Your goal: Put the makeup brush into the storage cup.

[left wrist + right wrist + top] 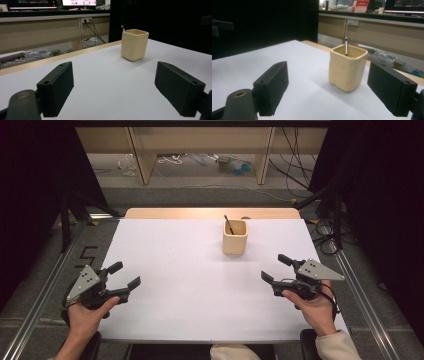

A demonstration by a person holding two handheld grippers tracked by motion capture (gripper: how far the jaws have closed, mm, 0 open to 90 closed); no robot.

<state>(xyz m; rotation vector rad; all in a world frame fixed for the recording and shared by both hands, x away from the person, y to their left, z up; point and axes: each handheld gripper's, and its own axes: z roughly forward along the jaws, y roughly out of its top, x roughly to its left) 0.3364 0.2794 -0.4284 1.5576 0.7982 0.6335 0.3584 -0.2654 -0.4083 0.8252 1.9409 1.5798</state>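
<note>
Cup near far edge — grippers apart, open.

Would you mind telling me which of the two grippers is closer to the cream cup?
The right gripper: it sits nearer the cream cup than the left gripper does.

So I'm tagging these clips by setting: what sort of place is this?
Probably a lab or office workspace set up for recording. A white-topped table stands between black curtains, loose cables lie on the floor, and lit monitors sit on a long beige desk behind.
</note>
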